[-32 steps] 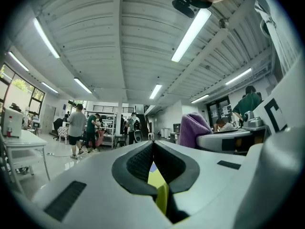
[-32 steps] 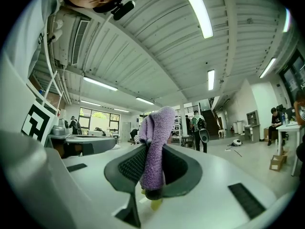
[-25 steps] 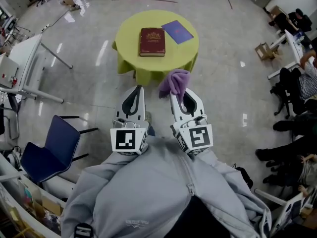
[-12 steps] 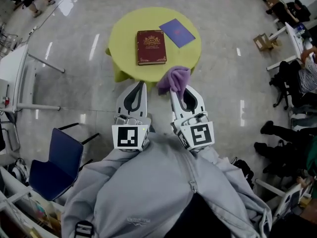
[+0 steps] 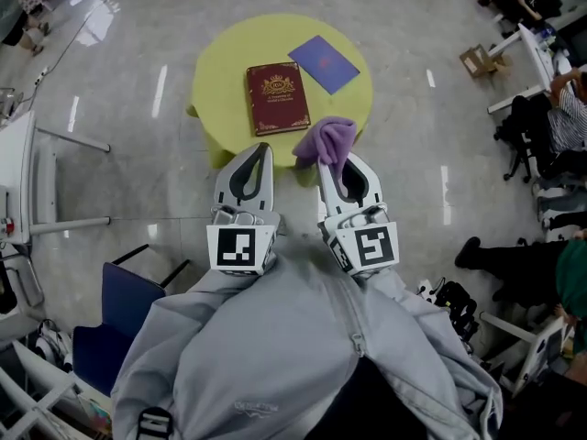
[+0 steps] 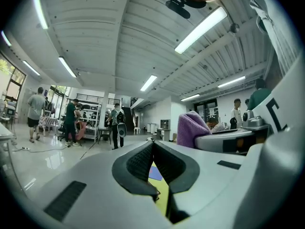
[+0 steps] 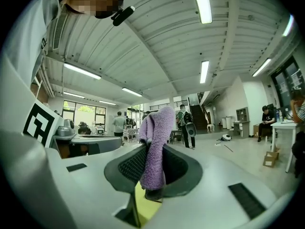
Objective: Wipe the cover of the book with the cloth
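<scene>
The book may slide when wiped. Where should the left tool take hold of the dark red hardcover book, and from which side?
Probably the near left corner of the dark red hardcover book, approached low from the person's side. It lies flat and closed on the round yellow-green table, so only edges offer purchase; the shut left tool must open first.

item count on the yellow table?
2. A dark red book near the middle of the table, and a thin blue booklet behind it to the right, apart from it. The purple cloth overlaps the near edge, so something small could be hidden there.
</scene>
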A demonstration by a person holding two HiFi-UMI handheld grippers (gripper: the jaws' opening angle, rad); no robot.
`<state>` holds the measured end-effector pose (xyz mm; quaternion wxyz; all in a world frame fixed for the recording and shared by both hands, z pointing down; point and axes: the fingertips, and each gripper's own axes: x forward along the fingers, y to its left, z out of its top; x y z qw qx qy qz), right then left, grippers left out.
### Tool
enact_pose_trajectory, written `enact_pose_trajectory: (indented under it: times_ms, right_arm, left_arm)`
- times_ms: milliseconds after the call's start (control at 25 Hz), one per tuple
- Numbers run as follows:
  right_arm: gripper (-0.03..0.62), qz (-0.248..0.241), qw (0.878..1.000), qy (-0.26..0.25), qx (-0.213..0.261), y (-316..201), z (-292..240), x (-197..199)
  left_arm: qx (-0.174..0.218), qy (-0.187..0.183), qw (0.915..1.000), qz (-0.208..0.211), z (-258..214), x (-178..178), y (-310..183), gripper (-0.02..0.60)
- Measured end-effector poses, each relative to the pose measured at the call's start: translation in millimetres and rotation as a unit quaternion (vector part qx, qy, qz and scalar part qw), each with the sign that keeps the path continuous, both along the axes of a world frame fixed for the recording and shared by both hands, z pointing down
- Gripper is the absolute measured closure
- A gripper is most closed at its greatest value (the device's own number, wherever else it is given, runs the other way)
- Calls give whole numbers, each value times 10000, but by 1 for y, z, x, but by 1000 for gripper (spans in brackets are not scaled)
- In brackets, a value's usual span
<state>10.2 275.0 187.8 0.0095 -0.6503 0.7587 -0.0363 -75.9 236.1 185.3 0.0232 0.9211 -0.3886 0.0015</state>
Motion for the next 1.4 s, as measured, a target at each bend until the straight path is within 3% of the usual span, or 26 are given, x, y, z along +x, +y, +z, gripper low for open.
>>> enact_pose_trajectory:
  times_ms: [360,760,1400]
  right_arm:
    - [508,112,9997,124,-194,-26,7,-2]
    - [508,-50,9992,246,-303,-65,7,0]
    - [508,-541,9976,116,-419,-197,27,59]
  left_arm:
    - [-212,70,9996,144,11,-2,-27,563]
    - [-165,52,9998,58,13,-1,-65,563]
    - [-301,-39,9990,-330,23,54,-184,563]
